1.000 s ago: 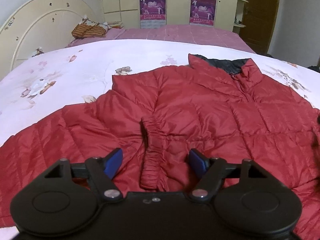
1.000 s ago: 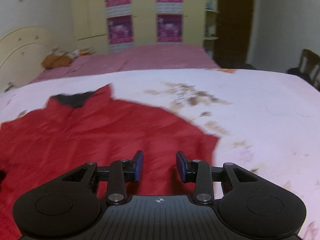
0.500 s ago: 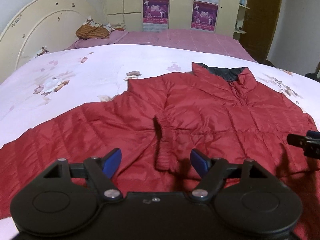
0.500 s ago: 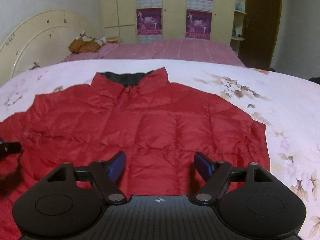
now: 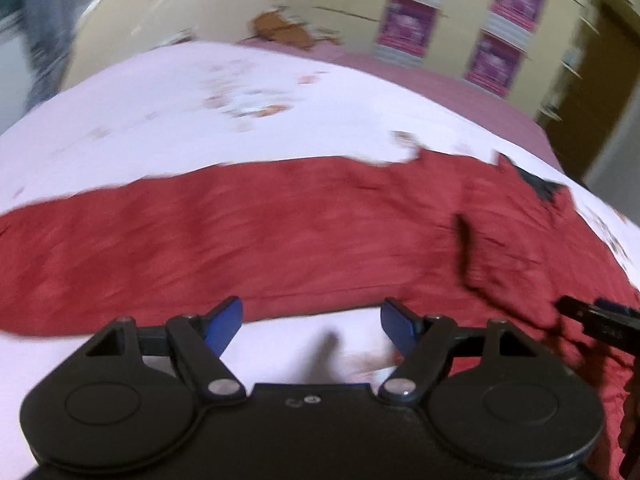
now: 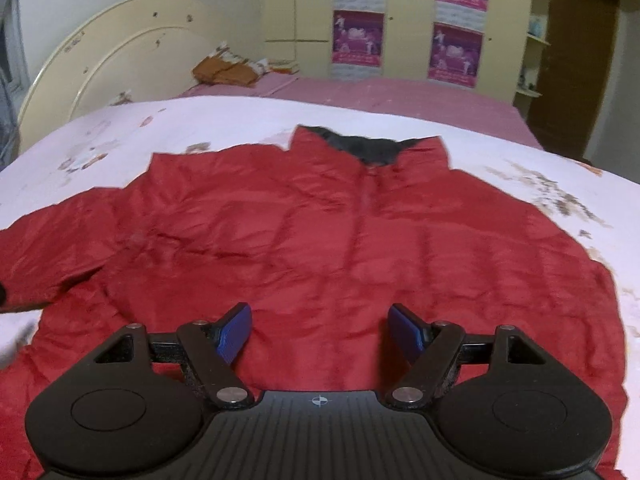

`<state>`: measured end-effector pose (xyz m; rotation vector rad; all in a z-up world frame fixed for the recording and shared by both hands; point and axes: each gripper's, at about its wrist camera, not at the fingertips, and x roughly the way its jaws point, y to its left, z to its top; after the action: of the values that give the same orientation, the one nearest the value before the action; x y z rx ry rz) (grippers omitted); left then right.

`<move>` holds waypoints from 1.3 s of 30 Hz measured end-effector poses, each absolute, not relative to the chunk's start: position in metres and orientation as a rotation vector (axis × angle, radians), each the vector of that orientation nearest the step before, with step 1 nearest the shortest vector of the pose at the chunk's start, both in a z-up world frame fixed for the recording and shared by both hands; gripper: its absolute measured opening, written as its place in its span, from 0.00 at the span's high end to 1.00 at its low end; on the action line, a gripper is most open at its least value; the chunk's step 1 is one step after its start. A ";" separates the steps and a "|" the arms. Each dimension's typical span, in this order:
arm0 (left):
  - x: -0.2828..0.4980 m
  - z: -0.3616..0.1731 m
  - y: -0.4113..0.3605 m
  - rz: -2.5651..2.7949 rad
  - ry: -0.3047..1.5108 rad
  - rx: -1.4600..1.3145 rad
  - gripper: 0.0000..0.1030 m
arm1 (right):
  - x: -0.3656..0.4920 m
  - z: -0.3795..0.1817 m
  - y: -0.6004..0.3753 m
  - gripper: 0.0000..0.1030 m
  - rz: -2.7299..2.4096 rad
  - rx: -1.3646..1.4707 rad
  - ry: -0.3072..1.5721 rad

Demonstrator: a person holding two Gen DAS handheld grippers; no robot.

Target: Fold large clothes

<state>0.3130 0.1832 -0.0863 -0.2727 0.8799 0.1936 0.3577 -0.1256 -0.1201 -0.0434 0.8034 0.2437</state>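
A pale floral bedspread (image 6: 240, 120) carried the red quilted puffer jacket (image 6: 320, 232), spread flat, dark-lined collar toward its far edge. The right gripper (image 6: 320, 334) hung wide open, empty, over the hem; the left gripper (image 5: 312, 326), equally wide, empty, hovered beside the sleeve.

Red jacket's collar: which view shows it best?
The right wrist view: the red jacket lies spread and sharp, its dark-lined collar centred. The left wrist view is motion-blurred, with the collar small at the far right.

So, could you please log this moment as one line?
left gripper: open, empty | right gripper: open, empty | red jacket: flat on bed
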 end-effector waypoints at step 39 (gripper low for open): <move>0.268 -0.077 0.326 0.435 0.532 -0.620 0.91 | 0.367 -0.142 -0.044 0.27 0.296 -0.120 0.857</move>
<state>0.2676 0.3260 -0.0773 -0.6199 0.5316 0.4347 0.3671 -0.0435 -0.1424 -0.1199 0.8574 0.2956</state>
